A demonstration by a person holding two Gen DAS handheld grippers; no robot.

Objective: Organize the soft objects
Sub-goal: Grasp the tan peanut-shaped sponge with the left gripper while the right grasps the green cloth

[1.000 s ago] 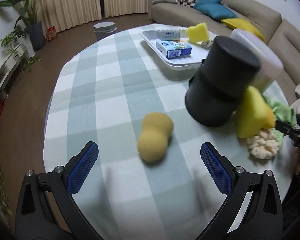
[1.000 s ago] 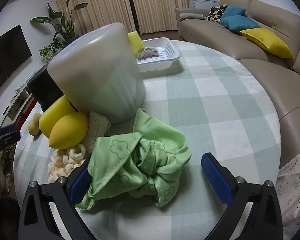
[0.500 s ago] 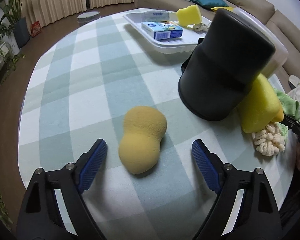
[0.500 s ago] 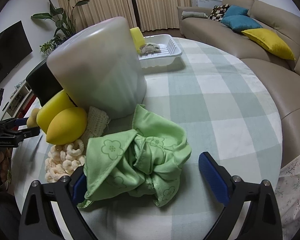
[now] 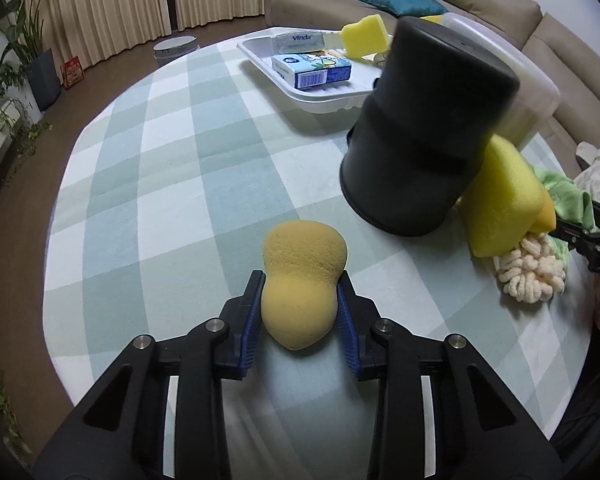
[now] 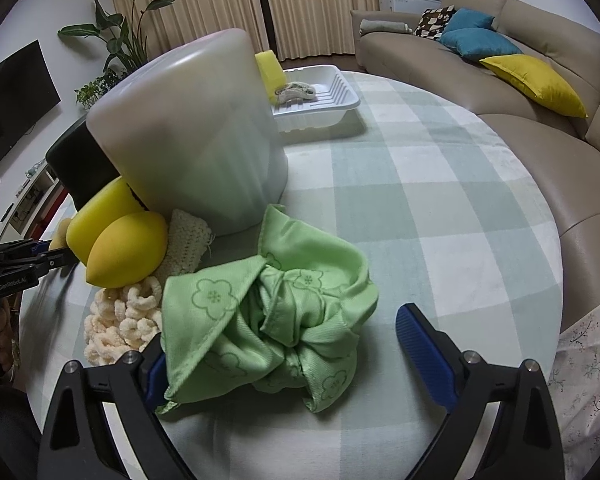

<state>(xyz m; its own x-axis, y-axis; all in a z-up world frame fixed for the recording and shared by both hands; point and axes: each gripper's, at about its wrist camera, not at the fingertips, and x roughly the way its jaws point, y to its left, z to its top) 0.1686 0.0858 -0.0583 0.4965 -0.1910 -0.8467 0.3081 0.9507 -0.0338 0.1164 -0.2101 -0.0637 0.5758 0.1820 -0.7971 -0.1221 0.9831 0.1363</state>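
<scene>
two bins (image 5: 428,128), one tray (image 5: 320,96), four sponges (image 5: 300,280)

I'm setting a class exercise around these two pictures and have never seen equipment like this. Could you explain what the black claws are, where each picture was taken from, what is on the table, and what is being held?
A person holds a hand-operated two-finger gripper in each hand; there is no robot arm. Each picture comes from a wide-angle camera on one gripper, looking along its fingers.

In the left view, the left gripper is closing its blue pads on a tan peanut-shaped sponge lying on the checked tablecloth.

In the right view, the right gripper is open around a crumpled green cloth, not squeezing it.

Also on the table: a black bin and a translucent bin, both tipped, yellow sponges, a cream fluffy mitt and a white tray holding tissue packs.
</scene>
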